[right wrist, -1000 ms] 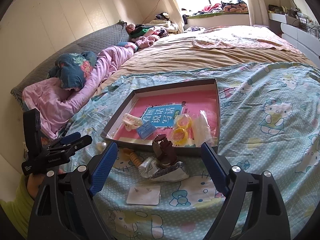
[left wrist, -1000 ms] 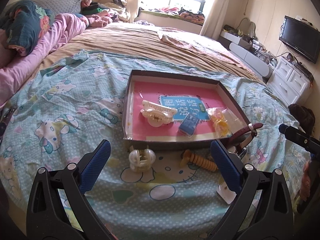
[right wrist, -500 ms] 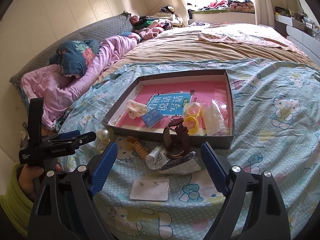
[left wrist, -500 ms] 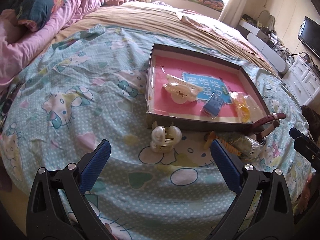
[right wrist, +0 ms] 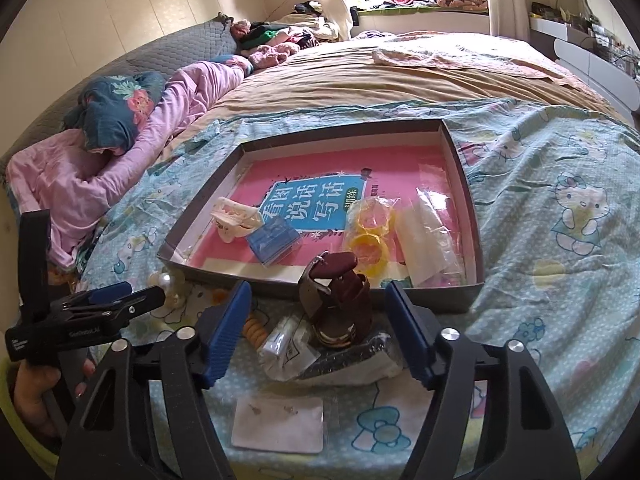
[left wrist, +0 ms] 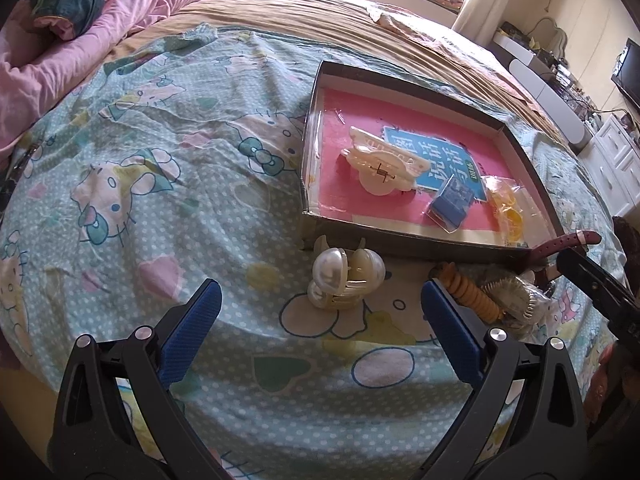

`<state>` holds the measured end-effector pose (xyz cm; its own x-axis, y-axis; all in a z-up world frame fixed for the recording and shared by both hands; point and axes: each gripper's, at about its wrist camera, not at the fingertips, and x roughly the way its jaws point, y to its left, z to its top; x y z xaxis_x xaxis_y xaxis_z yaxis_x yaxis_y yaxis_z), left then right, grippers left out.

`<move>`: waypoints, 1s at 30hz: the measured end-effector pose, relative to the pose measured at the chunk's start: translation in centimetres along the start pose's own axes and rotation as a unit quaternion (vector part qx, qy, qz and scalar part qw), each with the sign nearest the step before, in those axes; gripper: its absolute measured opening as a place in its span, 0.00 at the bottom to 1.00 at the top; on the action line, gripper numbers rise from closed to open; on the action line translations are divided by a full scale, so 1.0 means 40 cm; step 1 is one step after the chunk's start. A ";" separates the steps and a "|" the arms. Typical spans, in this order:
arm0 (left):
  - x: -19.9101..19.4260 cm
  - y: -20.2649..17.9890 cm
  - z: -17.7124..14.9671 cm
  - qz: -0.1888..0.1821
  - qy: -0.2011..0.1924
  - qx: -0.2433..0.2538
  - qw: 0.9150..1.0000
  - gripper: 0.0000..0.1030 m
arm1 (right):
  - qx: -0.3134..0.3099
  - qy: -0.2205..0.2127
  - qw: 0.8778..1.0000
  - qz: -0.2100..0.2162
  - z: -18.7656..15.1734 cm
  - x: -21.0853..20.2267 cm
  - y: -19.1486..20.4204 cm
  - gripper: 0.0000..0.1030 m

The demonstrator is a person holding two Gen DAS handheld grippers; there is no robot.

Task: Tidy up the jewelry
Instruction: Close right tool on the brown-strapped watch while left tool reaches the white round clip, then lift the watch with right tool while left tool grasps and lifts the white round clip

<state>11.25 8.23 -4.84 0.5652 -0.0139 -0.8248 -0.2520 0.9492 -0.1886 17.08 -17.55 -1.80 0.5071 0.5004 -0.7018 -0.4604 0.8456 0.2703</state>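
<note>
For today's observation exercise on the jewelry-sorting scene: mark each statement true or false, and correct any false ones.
1. The pearl hair clip lies inside the box. False: it lies on the bedsheet, just outside the box.
2. A cream hair claw is inside the box. True.
3. The watch with the dark red strap sits between the right hand-held gripper fingers. True; its jaws are closing.
4. The left hand-held gripper clamps the orange spiral hair tie. False: it holds nothing.
</note>
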 end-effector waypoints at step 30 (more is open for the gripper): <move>-0.018 -0.063 -0.004 -0.040 -0.035 0.054 0.997 0.30 | -0.026 -0.044 0.998 0.031 -0.044 -0.114 -0.018 0.15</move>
<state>11.34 5.82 -3.85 0.6351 -0.0720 -0.7691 -0.1202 0.9743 -0.1904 13.81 -20.77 0.06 0.5375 0.5683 -0.6230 -0.5291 0.8026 0.2756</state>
